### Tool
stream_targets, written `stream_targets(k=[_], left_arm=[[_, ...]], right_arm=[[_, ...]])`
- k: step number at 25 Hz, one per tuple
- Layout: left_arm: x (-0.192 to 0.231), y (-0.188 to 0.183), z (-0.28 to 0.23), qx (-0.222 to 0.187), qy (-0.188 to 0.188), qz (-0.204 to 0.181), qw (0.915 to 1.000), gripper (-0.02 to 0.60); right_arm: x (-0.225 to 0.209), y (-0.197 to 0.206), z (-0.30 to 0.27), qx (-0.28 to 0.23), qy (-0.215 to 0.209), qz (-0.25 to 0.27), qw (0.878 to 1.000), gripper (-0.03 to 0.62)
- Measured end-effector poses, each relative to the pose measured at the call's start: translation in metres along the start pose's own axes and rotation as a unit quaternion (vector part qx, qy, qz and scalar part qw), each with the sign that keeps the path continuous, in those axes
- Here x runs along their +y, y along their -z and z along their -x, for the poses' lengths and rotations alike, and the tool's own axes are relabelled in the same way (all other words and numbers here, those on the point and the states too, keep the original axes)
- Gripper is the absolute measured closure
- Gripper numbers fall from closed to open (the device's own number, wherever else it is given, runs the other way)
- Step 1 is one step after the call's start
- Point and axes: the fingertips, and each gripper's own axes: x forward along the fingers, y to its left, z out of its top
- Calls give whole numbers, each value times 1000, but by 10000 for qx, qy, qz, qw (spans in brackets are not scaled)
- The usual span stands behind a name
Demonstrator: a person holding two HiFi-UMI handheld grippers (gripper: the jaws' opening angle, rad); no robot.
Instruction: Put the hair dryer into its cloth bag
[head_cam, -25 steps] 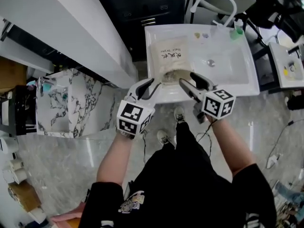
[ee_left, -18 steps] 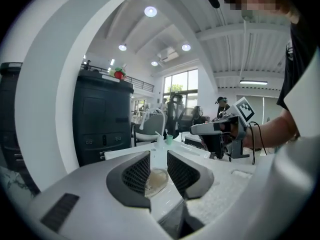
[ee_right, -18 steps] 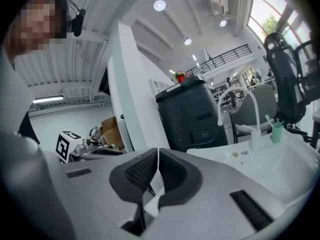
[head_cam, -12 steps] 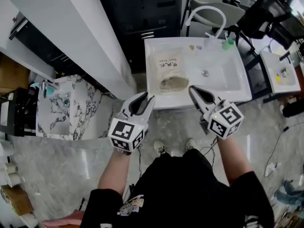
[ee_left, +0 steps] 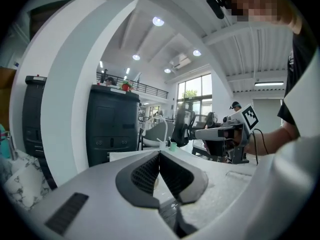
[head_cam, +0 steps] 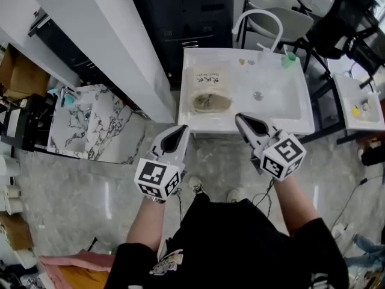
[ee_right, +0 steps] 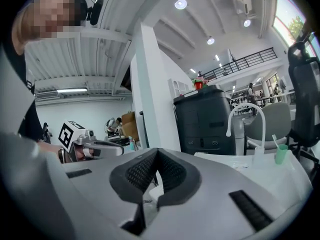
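The beige cloth bag [head_cam: 208, 90] lies on the left part of the white basin top [head_cam: 283, 116], its printed end far from me and its bulging near end [head_cam: 212, 103] towards me. No hair dryer shows outside the bag. My left gripper [head_cam: 182, 130] hangs in front of the basin's near edge, shut and empty. My right gripper [head_cam: 239, 118] is over that edge, to the right of the bag, also shut and empty. In the left gripper view the jaws [ee_left: 159, 154] meet with nothing between them. The right gripper view shows the same [ee_right: 157, 151].
A white arched faucet [head_cam: 258, 18], a green cup [head_cam: 289, 57] and a drain [head_cam: 258, 95] are on the basin. A dark cabinet [head_cam: 180, 11] stands behind it, with a white slanted wall [head_cam: 102, 47] and a marble-patterned unit [head_cam: 90, 125] to the left. At right are a black chair [head_cam: 337, 23] and another small basin [head_cam: 361, 101].
Both grippers have drawn back from the bag's near end towards the person and risen. Their jaws, open before, are now shut. The bag stays on the basin.
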Motion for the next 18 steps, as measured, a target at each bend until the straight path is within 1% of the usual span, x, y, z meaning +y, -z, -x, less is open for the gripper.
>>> stream_targets(k=[4, 11, 15, 18], left_arm=[[-45, 8, 0, 35, -163, 8, 9999, 578], [-106, 28, 8, 76, -393, 149, 9991, 578], [-134, 33, 11, 41, -458, 236, 9987, 577], [-145, 36, 13, 31, -483, 260, 9985, 578]], right_arm=[[-3, 11, 33, 48, -203, -33, 9998, 597], [9, 30, 74, 129, -529, -101, 9985, 597], [12, 34, 93, 167, -665, -103, 9976, 597], [14, 35, 100, 184, -719, -113, 9972, 597]])
